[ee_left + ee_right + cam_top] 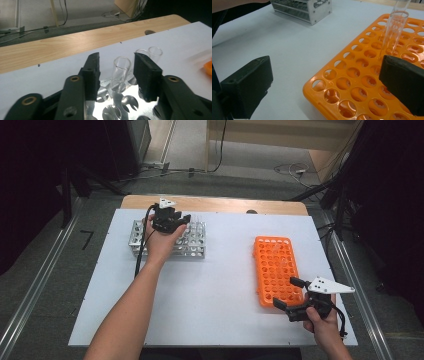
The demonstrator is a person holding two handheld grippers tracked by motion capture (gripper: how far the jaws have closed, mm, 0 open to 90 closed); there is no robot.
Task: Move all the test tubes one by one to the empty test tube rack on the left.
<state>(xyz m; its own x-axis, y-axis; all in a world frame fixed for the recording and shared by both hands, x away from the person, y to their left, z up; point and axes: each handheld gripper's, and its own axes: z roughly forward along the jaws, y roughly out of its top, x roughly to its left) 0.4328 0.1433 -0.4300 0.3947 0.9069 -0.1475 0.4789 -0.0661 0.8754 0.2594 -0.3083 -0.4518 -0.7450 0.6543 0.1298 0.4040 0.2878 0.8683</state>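
Item: metal rack [192, 245], far left part of the white tabletop [220, 285]; perforated steel plates, holes showing in the left gripper view; open end face visible in the right gripper view, well apart from the orange rack.

Item: clear glass tube [121, 68], upright in the metal rack; it stands between the jaws of the left gripper [117, 72] with a gap on each side, neither pad pressing it; two further glass tubes [150, 52] stand behind it in the same rack, close together.

Item: left gripper [176, 223], held in the left hand [161, 240] over the metal rack; jaws apart, around the tube without contact; black cable trailing along the forearm.

Item: orange rack [274, 267], right part of the tabletop; plastic, many round holes in rows; long side running away from the person.

Item: single tube [394, 30] standing tilted in a hole of the orange rack, towards its far part; clear, open at the top; a faint glint of it in the high view.

Item: right gripper [290, 292], held in the right hand [322, 322] at the near right corner of the orange rack; jaws wide apart, nothing between them but the rack's corner and bare tabletop; grey three-cornered plate on top.

Item: wooden edge [210, 203] at the far side, beyond the white surface.
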